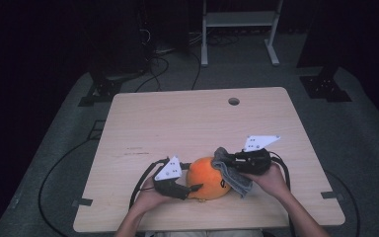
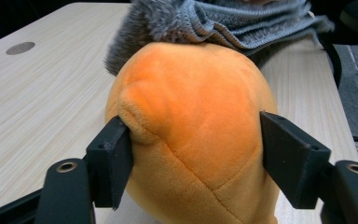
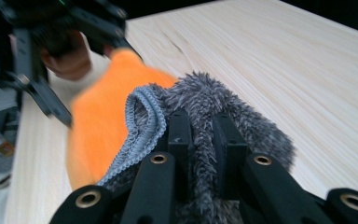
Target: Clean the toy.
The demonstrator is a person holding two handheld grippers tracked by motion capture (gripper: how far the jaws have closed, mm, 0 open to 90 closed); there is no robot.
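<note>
A round orange plush toy (image 1: 207, 180) lies near the table's front edge. My left gripper (image 1: 193, 183) holds it from the left; in the left gripper view both pads press into the toy's (image 2: 196, 130) sides, and the left one dents it. A fuzzy grey cloth (image 1: 230, 171) is draped over the toy's right side. My right gripper (image 1: 225, 161) is shut on a bunched fold of that cloth (image 3: 214, 98), which pokes up between the two nearly touching jaws. Beyond it in the right gripper view are the orange toy (image 3: 102, 121) and the other hand with its gripper (image 3: 51, 46).
The light wooden table (image 1: 187, 118) has a round hole (image 1: 234, 101) near its far edge. A white metal frame (image 1: 239, 29) and dark stands sit on the grey floor behind. Black cables trail off the front left of the table.
</note>
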